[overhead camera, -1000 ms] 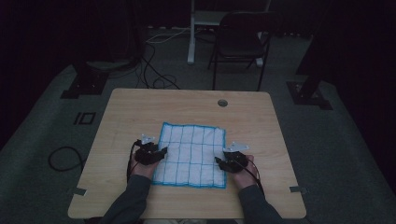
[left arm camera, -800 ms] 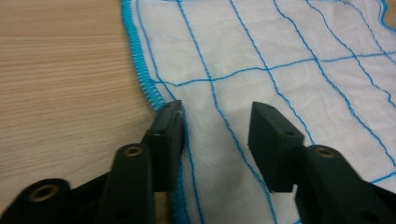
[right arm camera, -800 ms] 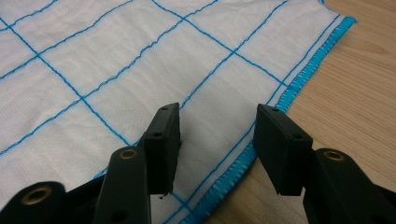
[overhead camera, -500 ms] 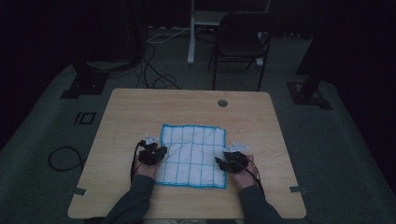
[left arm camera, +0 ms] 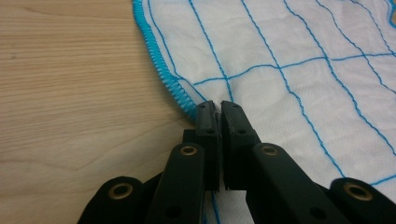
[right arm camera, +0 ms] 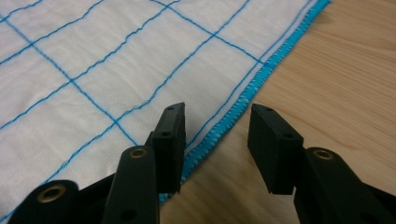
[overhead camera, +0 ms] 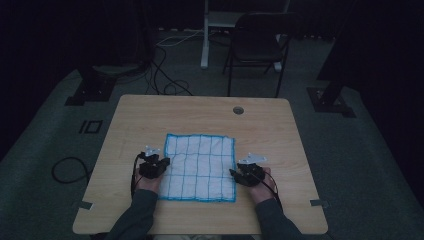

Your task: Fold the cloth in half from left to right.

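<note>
Since the earlier frame our left gripper (overhead camera: 159, 165) has slid inward onto the cloth (overhead camera: 200, 167) and its jaws have just been closing on the hem. From the high view, the cloth lies flat on the desk (overhead camera: 150, 115) between both hands, with the right gripper (overhead camera: 241, 175) at its right edge.

Along the left gripper (left arm camera: 218, 108) view, the jaws are pressed together, pinching the cloth (left arm camera: 289, 56) at its blue border.

Along the right gripper (right arm camera: 215, 122) view, the jaws stand spread astride the hem of the cloth (right arm camera: 93, 60), having just been closing, not yet pressing. We should keep the hem centred before squeezing, then lift both sides evenly.
</note>
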